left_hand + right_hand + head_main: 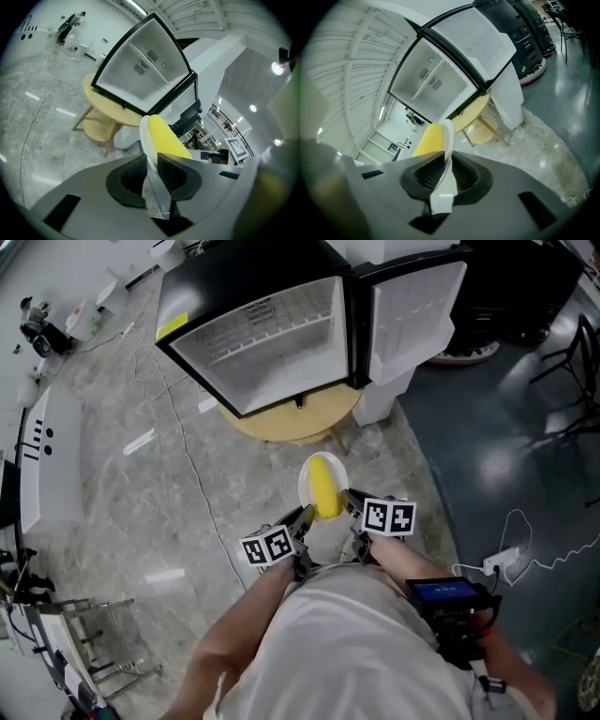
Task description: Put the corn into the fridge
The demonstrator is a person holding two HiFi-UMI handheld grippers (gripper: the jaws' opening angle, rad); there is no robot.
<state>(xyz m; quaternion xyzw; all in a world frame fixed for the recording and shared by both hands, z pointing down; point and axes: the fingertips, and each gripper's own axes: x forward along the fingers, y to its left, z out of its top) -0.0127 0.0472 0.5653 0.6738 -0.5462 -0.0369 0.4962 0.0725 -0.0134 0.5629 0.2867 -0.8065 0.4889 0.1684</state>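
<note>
A yellow corn cob [324, 486] lies on a small white plate [306, 482], held in the air in front of the person. My left gripper [307, 515] is shut on the plate's left rim and my right gripper [349, 501] on its right rim. In the left gripper view the pads clamp the thin plate rim [144, 136], with the corn [166, 138] just beyond. The right gripper view shows the same grip on the rim [447, 140], corn [429, 139] on its left. Ahead, the small black fridge [262, 343] stands open, its white door [412, 315] swung to the right.
The fridge rests on a low round wooden table [291, 423] with a white block [380, 399] beside it. A cable [187, 465] runs over the marble floor. A metal rack [84, 643] stands at the lower left, a socket strip [497, 563] and wires at the right.
</note>
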